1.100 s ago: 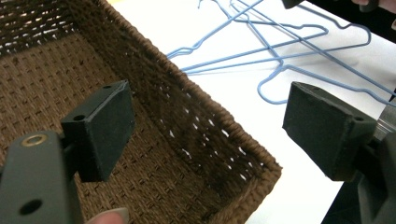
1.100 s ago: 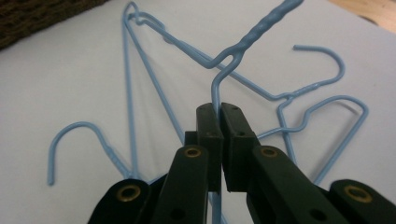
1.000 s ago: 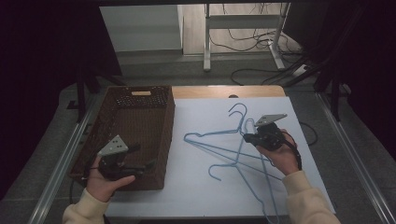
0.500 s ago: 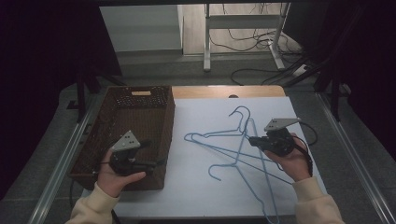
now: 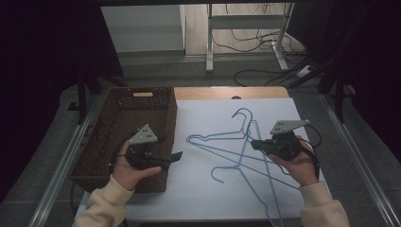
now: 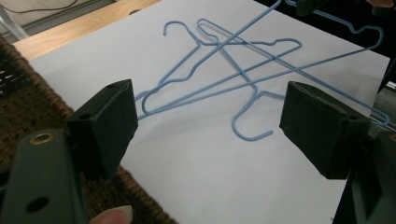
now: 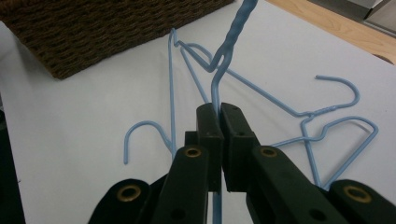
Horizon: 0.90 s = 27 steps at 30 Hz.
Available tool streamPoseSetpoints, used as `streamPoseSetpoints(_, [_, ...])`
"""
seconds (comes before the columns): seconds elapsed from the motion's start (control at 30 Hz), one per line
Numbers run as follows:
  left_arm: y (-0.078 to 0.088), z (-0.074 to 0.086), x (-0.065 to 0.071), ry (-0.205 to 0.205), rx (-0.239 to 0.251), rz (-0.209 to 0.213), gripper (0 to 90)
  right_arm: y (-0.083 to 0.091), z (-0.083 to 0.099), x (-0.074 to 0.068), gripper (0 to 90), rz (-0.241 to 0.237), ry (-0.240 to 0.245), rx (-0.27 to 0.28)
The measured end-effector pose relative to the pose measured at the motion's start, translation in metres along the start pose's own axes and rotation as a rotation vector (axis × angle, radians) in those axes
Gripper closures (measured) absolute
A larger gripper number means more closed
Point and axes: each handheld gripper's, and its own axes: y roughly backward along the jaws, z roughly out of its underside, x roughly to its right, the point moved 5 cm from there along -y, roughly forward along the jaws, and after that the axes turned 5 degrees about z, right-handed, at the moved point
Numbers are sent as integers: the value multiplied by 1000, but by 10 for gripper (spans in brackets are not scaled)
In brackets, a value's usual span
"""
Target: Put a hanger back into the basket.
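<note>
Three blue wire hangers lie crossed on a white sheet. My right gripper is shut on the wire of one hanger just below its twisted neck, which rises from between the jaws. The other two hangers' hooks rest on the sheet. My left gripper is held level over the basket's right edge, pointing at the hangers. Its jaws stand wide open with nothing between them; the hangers lie beyond.
A brown wicker basket stands along the left of the sheet. A strip of bare wooden tabletop runs behind the sheet. Metal rails flank the table, and cables lie on the floor at the back.
My left gripper has moved right, from over the basket to its right edge. My right gripper has drifted a little right and up with the hanger still gripped.
</note>
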Motion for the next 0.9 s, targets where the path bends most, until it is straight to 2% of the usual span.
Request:
streamPoseSetpoints(0.43, [-32, -24, 9, -21, -45, 58, 201, 4, 3, -2, 876, -32, -17, 14])
streamPoseSetpoints(0.67, [-65, -35, 16, -30, -85, 98, 218, 5, 2, -5, 876, -45, -22, 18])
streamPoseSetpoints(0.77, [-80, -36, 18, -47, -121, 104, 223, 6, 2, -5, 876, -59, -25, 20])
streamPoseSetpoints(0.9, [-103, -36, 20, -34, -153, 122, 236, 7, 3, -7, 876, -80, -21, 18])
